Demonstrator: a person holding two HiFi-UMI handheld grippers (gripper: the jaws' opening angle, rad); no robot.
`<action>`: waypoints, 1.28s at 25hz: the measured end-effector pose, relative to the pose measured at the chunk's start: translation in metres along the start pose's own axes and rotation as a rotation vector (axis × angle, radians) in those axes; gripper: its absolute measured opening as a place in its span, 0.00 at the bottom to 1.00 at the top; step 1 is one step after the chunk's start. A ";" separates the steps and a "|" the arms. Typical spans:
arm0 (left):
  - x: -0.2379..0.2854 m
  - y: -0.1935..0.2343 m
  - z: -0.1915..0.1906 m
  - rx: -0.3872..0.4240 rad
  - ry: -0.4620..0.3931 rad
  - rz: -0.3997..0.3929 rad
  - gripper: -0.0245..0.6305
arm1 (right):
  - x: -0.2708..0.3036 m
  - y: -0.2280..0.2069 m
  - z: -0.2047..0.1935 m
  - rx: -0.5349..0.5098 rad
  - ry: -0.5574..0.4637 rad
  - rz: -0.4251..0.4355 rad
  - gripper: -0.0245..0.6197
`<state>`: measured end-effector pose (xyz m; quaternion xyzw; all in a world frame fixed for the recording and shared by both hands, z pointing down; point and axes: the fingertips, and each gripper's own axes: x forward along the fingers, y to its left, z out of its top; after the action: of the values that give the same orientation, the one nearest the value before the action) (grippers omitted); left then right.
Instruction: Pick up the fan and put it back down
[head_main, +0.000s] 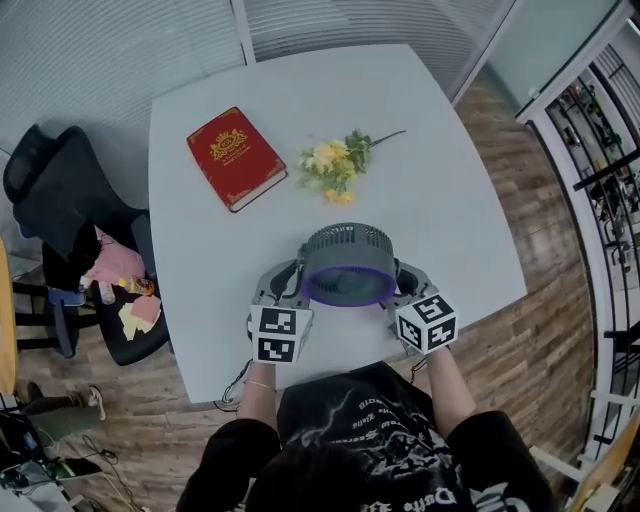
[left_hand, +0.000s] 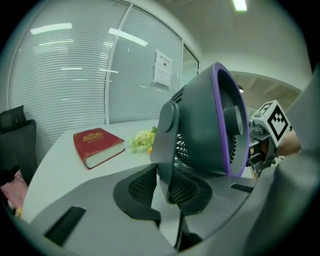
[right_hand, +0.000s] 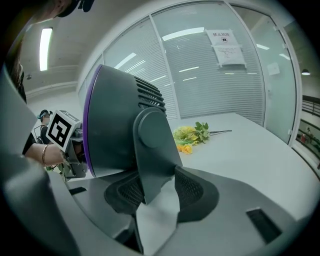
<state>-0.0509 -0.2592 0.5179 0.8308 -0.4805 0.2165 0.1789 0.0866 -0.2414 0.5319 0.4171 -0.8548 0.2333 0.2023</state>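
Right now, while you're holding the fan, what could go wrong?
The left gripper and right gripper each pinch only a thin side arm of the fan, so it might slip or swing. It is close to the near edge of the table; set down there, it could tip off.

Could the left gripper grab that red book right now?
Probably not yet: the left gripper is clamped on the fan. Nothing stands between it and the red book, though.

Grey tongs (head_main: 296, 279) (head_main: 402, 279) carry black-and-white marker cubes (head_main: 279, 334) (head_main: 427, 322); black printed T-shirt (head_main: 365, 425).
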 end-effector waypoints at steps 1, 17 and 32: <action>0.005 0.002 -0.001 -0.006 0.000 0.003 0.14 | 0.004 -0.003 0.000 -0.001 0.001 0.001 0.30; 0.064 0.032 -0.014 -0.135 0.044 0.052 0.14 | 0.070 -0.047 0.005 -0.043 0.063 0.076 0.29; 0.097 0.049 -0.027 -0.199 0.066 0.104 0.15 | 0.116 -0.076 0.007 -0.069 0.079 0.118 0.26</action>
<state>-0.0560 -0.3392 0.5965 0.7752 -0.5361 0.2038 0.2649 0.0808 -0.3582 0.6065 0.3493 -0.8768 0.2313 0.2358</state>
